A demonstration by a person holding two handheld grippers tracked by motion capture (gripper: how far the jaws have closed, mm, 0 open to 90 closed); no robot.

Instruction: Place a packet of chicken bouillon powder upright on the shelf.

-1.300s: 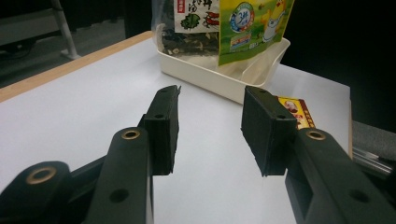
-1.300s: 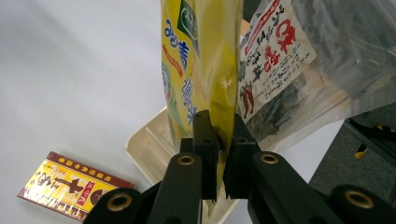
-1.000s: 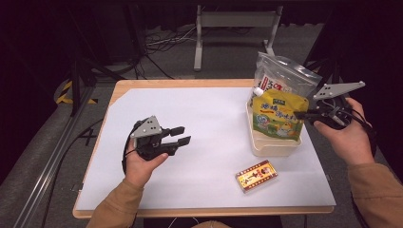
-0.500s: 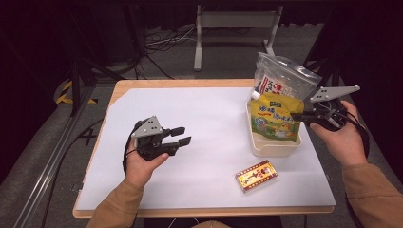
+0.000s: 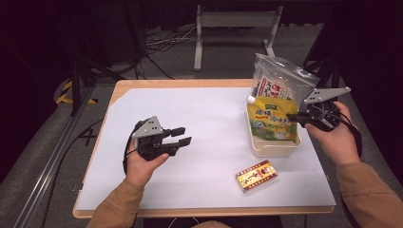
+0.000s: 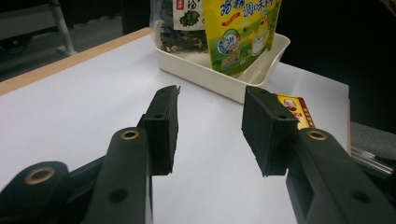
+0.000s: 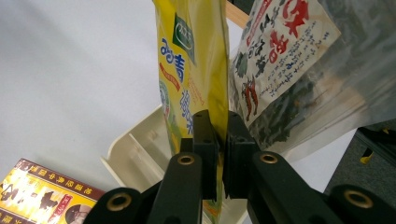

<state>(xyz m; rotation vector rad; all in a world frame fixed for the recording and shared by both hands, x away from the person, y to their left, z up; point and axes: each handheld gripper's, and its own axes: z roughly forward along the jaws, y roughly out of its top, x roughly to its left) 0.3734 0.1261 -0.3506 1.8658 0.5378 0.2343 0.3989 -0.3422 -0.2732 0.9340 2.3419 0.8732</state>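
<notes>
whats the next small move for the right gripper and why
Probably lower the yellow pouch a little further into the tray, then let go. The right gripper is shut on the pouch's edge, and the pouch stands upright in the tray beside the clear bag.

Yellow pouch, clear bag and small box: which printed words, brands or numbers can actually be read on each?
Yellow pouch: blue Chinese characters and a small green logo; only "调味料" reads, in the left gripper view.
Clear bag: red and black characters, too distorted to read.
Small box: red and yellow print, too small to read.
No numbers legible.
</notes>
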